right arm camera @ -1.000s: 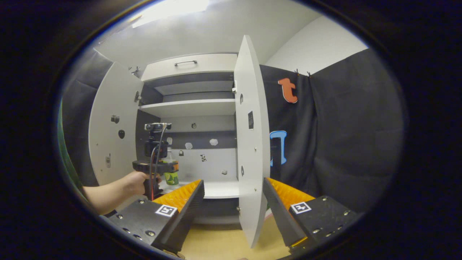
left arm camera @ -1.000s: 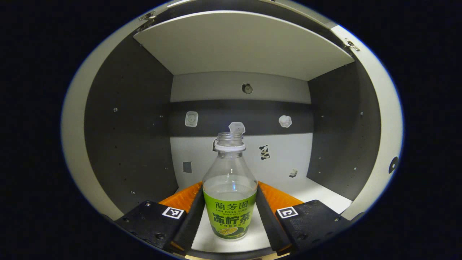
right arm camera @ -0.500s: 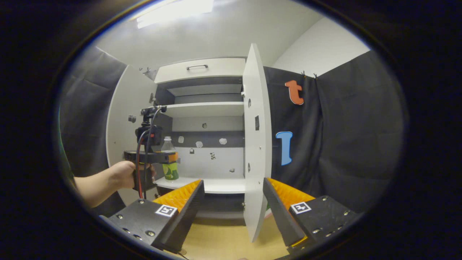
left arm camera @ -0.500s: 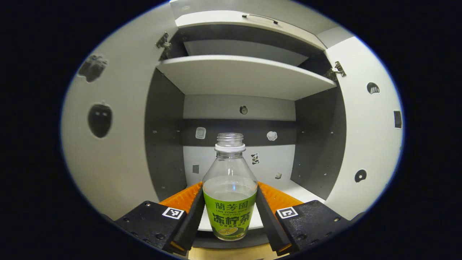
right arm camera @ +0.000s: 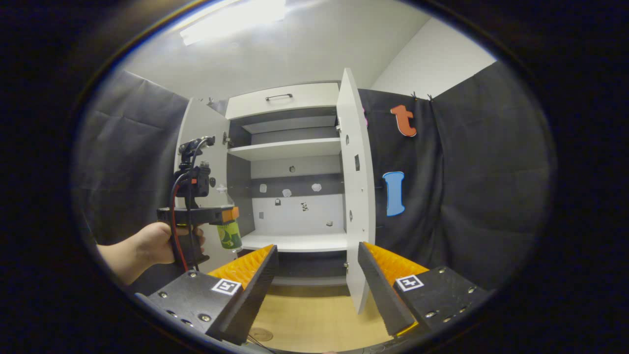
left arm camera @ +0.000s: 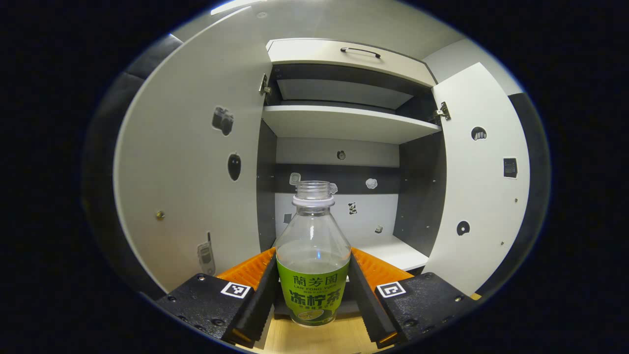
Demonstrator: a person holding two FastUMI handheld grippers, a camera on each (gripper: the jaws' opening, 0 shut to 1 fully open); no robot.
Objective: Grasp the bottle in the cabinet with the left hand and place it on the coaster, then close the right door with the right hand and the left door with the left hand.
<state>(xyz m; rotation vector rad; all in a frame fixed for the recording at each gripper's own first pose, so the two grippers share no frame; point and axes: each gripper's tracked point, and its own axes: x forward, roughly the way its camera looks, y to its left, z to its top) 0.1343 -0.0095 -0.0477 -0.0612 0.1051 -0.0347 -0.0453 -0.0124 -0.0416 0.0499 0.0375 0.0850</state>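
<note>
**Now clear of the cabinet, bottle held upright in the left gripper**

Both doors of the cabinet (left arm camera: 344, 123) stand wide open, which leaves room to draw the load straight out. In the left gripper view the left door (left arm camera: 191, 172) spreads from nine to eleven o'clock and the right door (left arm camera: 479, 182) stands at three o'clock. The wooden table (right arm camera: 314, 319) lies at six o'clock in the right gripper view.

The left gripper (left arm camera: 313, 290) is clenched on the bottle (left arm camera: 313, 260), both fingers pressing its labelled body low down, probably so the open neck stays upright and the liquid stays in. In the right gripper view the person's hand (right arm camera: 157, 241) carries it at nine o'clock, in front of the left door.

The right gripper (right arm camera: 317, 275) hangs released, its jaws apart and holding nothing, at six o'clock, seemingly waiting for the right door.

A small disc (right arm camera: 262, 335) on the table at six o'clock may be the coaster; I cannot tell.

Compared with a second ago, the bottle has left the lower shelf (left arm camera: 393, 250), and the cabinet sits farther off.
</note>
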